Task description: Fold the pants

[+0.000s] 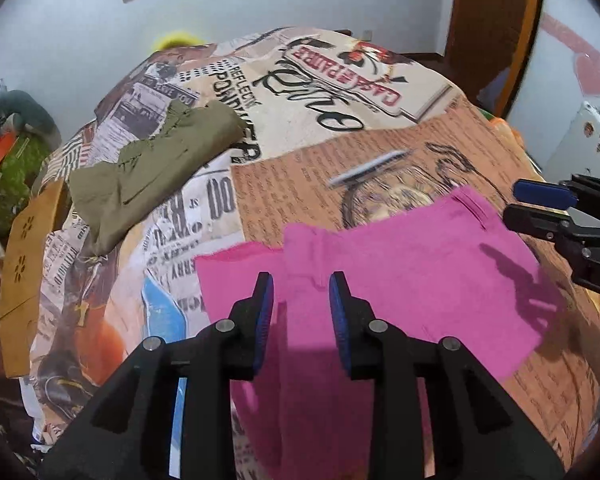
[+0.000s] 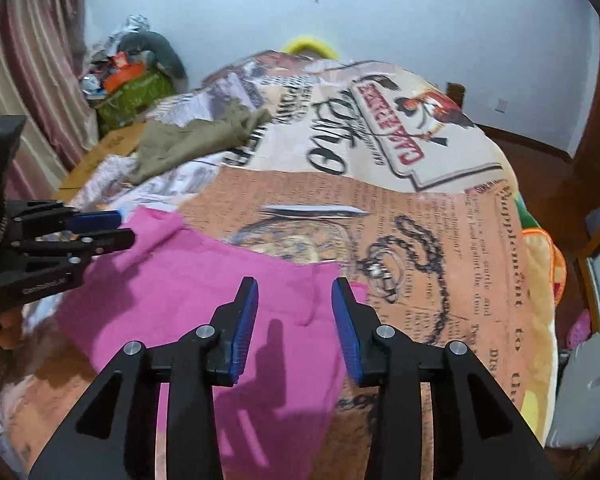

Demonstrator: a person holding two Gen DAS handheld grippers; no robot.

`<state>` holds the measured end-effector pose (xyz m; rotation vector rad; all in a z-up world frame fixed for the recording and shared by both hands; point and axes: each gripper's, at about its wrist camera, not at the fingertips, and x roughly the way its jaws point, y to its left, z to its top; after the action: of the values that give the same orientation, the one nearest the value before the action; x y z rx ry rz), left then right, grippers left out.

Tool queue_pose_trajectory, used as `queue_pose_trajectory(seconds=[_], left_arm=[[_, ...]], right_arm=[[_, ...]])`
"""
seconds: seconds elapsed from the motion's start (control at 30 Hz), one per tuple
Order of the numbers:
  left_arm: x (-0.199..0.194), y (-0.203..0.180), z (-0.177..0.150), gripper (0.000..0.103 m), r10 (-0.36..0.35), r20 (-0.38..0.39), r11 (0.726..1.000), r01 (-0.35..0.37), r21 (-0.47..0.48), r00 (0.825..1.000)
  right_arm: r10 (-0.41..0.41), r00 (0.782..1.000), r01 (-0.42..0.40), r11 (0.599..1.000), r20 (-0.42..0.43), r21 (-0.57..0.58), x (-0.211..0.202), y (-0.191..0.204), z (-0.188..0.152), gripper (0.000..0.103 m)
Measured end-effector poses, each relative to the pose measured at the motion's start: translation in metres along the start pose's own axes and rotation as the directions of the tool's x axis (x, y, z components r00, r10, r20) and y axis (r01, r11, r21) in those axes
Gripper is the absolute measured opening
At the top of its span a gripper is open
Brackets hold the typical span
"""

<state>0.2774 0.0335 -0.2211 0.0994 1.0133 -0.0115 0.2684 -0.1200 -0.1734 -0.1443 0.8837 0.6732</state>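
A bed (image 1: 380, 92) covered by a blanket printed like old newspaper fills both views, and the pink pants (image 1: 400, 272) lie spread on its near part, mostly flat with a raised fold through the middle. Farther back on the left sits a crumpled olive-green garment (image 1: 156, 168), well apart from the pink pair, and a thin pale object (image 1: 370, 168), too blurred to identify, lies on the blanket just beyond them. The 2 tools hover over the pants: the left tool (image 1: 301, 312) with its jaws apart above the near left part of the cloth, the right tool (image 2: 295, 320) with its jaws likewise apart over the right side, neither gripping anything. The fabric looks soft, light and limp, so it will likely sag and bunch wherever it is lifted and may drag on the fuzzy blanket. A sensible hold would be at 2 corners of 1 edge, pinching through every layer so the fold carries over evenly.
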Motion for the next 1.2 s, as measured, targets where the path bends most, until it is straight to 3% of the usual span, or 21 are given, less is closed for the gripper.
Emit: queue_pose_trajectory(seconds=[0.2,0.3,0.37,0.6,0.67,0.7,0.73,0.9,1.0,1.2], left_arm=[[0.001,-0.008,-0.027,0.029,-0.017,-0.045,1.000,0.018,0.019,0.999],[0.005,-0.004,-0.045,0.035,-0.019,-0.061,1.000,0.019,0.006,0.998],[0.002,0.001,-0.051,0.044,-0.013,-0.054,1.000,0.013,-0.006,0.998],[-0.014,0.031,-0.049,0.048,-0.001,-0.050,0.997,-0.003,-0.080,0.999],[-0.012,0.044,-0.048,0.064,-0.032,-0.062,0.992,0.024,-0.128,0.998],[-0.010,0.052,-0.048,0.066,-0.064,-0.068,0.984,0.052,-0.171,0.996],[-0.009,0.058,-0.049,0.066,-0.083,-0.068,0.977,0.067,-0.202,0.994],[0.008,0.075,-0.052,0.066,-0.161,-0.099,0.945,0.125,-0.301,0.982],[0.010,0.071,-0.053,0.066,-0.151,-0.080,0.952,0.124,-0.280,0.985],[0.019,0.063,-0.045,0.066,-0.185,-0.079,0.953,0.159,-0.260,0.980]], right_arm=[[0.025,0.998,-0.026,0.999,-0.064,-0.023,0.007,0.015,-0.020,0.035],[0.038,0.992,-0.037,0.999,-0.121,0.016,0.016,0.011,-0.039,0.035],[0.064,0.991,-0.059,0.997,-0.115,0.049,0.013,0.007,-0.048,0.036],[0.053,0.992,-0.043,0.995,-0.116,0.091,-0.008,-0.007,-0.049,0.039],[0.040,0.995,-0.030,0.994,-0.095,0.105,-0.013,-0.011,-0.047,0.044],[0.033,0.996,-0.024,0.993,-0.078,0.120,-0.015,-0.015,-0.045,0.055],[0.023,0.998,-0.014,0.991,-0.062,0.133,-0.017,-0.017,-0.045,0.063],[0.011,0.997,0.002,0.988,-0.083,0.154,-0.003,-0.026,-0.045,0.065],[0.052,0.990,-0.024,0.979,-0.135,0.204,0.015,-0.034,-0.053,0.065],[0.095,0.988,-0.063,0.969,-0.123,0.239,0.021,-0.039,-0.053,0.070]])
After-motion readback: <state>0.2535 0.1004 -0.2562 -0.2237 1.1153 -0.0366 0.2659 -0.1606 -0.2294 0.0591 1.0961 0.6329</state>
